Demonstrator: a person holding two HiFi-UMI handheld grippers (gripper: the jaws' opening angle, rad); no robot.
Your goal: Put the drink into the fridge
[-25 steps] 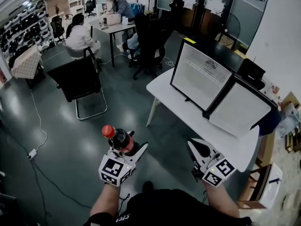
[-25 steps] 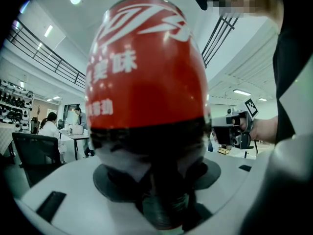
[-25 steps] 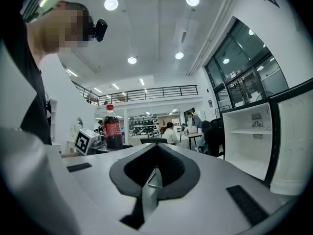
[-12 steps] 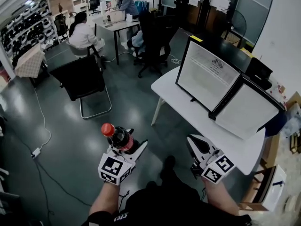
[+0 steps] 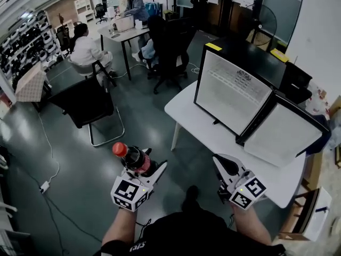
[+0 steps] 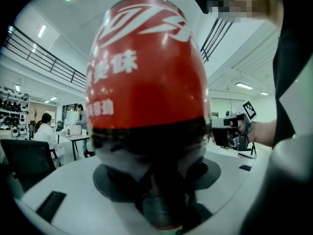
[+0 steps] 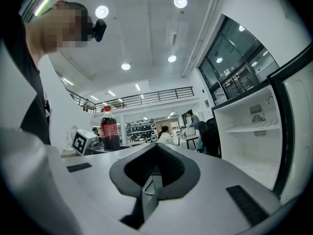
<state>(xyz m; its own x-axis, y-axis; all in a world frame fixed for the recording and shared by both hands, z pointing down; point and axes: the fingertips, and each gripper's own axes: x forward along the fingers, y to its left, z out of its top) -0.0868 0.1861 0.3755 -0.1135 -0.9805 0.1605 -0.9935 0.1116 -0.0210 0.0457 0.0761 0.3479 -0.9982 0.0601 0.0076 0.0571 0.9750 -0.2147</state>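
A cola bottle (image 5: 133, 158) with a red cap and red label stands upright in my left gripper (image 5: 143, 164), which is shut on its lower body. Up close the bottle (image 6: 146, 106) fills the left gripper view. From the right gripper view the same bottle (image 7: 109, 129) shows at the left, above the marker cube. My right gripper (image 5: 226, 168) is held at the same height, shut, with nothing between its jaws. The small fridge (image 5: 230, 92) stands on a white table (image 5: 197, 124), its door (image 5: 281, 128) swung open to the right. Its white inside (image 7: 244, 136) has a shelf.
A black chair (image 5: 85, 103) stands on the grey floor to the left. Behind it, people sit and stand at a desk (image 5: 125, 33). A white box (image 5: 314, 215) sits low at the right, and cables run over the floor at the left.
The person has stepped a little and the room has shifted in view. Both grippers keep the same pose, the left one still shut on the bottle.
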